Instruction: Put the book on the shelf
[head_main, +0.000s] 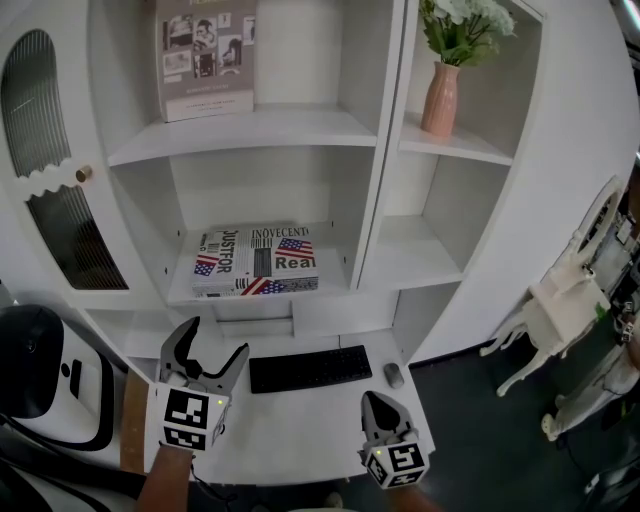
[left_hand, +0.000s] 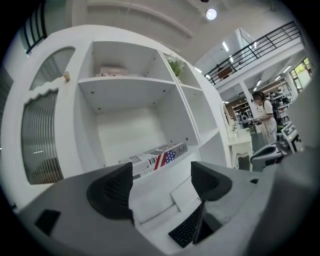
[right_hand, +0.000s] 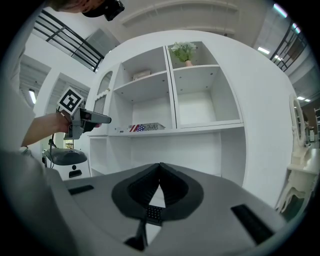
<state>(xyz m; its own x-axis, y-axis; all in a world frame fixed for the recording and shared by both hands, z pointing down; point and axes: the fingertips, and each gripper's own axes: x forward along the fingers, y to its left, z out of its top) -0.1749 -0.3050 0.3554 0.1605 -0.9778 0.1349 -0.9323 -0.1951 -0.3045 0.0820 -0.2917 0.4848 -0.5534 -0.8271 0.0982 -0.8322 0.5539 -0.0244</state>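
I've got the book (head_main: 256, 262) lying flat on the middle shelf (head_main: 182, 285), its front edge right at the lip. Left claw (head_main: 215, 342) hangs wide open and empty below it, over the table (head_main: 300, 430). Right claw (head_main: 377, 400) is pinched shut on nothing. The risk, I'd say: a careless lift of the left one clips that edge and drags the book down onto the keyboard (head_main: 310, 368).

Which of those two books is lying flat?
The flag-patterned book on the lower left shelf; the grey book above it stands upright.
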